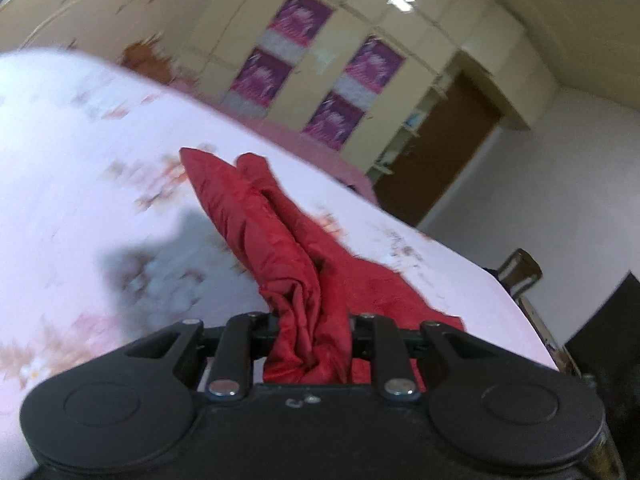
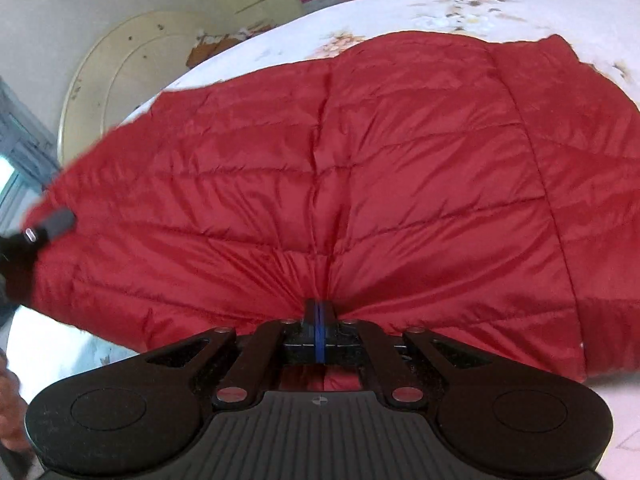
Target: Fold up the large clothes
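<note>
Both grippers clamped on the red jacket

Closed tight, the right gripper [image 2: 319, 312] pinches the red quilted jacket [image 2: 340, 184] at its near edge; the left gripper [image 1: 310, 328] grips a bunched fold, the rest trailing across the floral bedsheet [image 1: 80, 168]

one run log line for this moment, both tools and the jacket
left tool: shut on red jacket | right tool: shut on jacket edge | jacket: part lifted over floral bed sheet

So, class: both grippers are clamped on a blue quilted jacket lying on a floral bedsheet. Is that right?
Not quite: the quilted jacket is red, not blue, as the right wrist view shows. The left gripper and right gripper are both clamped on it, over the floral bedsheet.
</note>
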